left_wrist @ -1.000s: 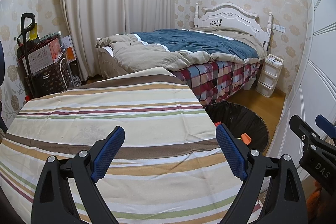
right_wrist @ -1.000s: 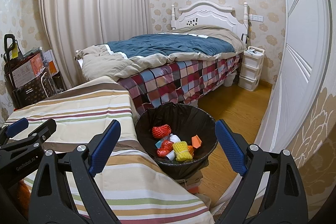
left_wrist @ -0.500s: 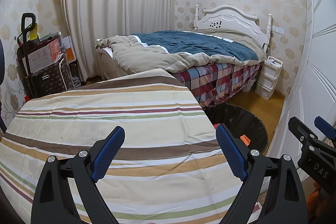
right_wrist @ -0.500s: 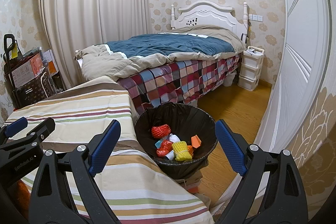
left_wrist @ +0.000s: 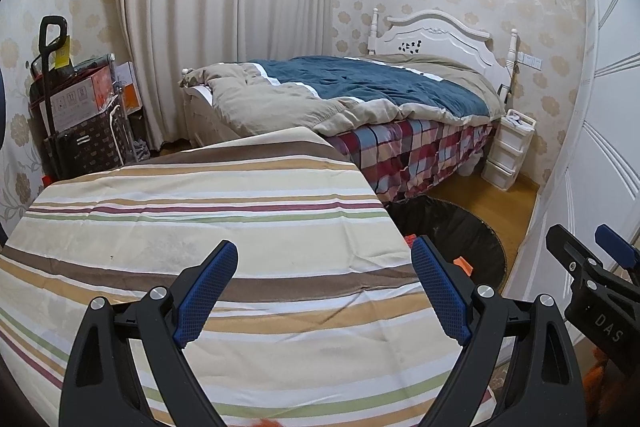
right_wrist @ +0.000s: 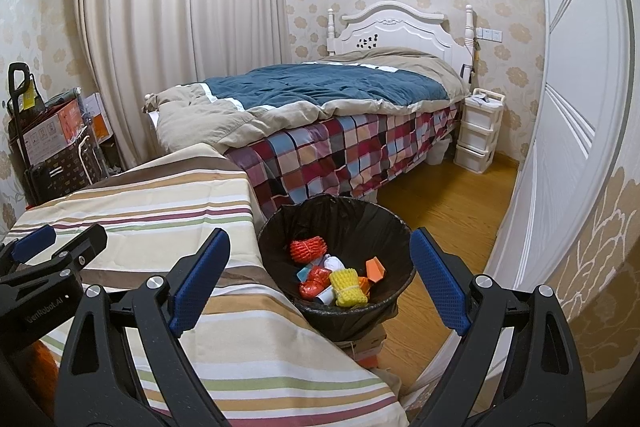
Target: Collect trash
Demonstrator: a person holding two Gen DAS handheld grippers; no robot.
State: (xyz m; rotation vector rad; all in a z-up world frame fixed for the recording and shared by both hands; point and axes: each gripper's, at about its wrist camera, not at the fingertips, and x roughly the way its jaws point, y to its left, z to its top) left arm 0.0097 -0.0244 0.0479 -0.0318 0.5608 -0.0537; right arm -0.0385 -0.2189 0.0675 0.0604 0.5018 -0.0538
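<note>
Now both grippers hang over the striped tablecloth (left_wrist: 208, 211), jaws spread wide with nothing between them — the left gripper (left_wrist: 324, 291) above the cloth's middle, the right gripper (right_wrist: 320, 281) past its right edge. Just beside that edge stands the black-lined trash bin (right_wrist: 360, 219), touching the draped cloth, with orange, yellow and white trash (right_wrist: 332, 277) inside. Bare wooden floor (right_wrist: 448, 195) runs between bin, bed (right_wrist: 340, 131) and white door (right_wrist: 576, 107).

A striped cloth (left_wrist: 208, 211) covers the near table, with a bed (right_wrist: 320, 95) and white drawers (right_wrist: 478, 135) beyond
</note>
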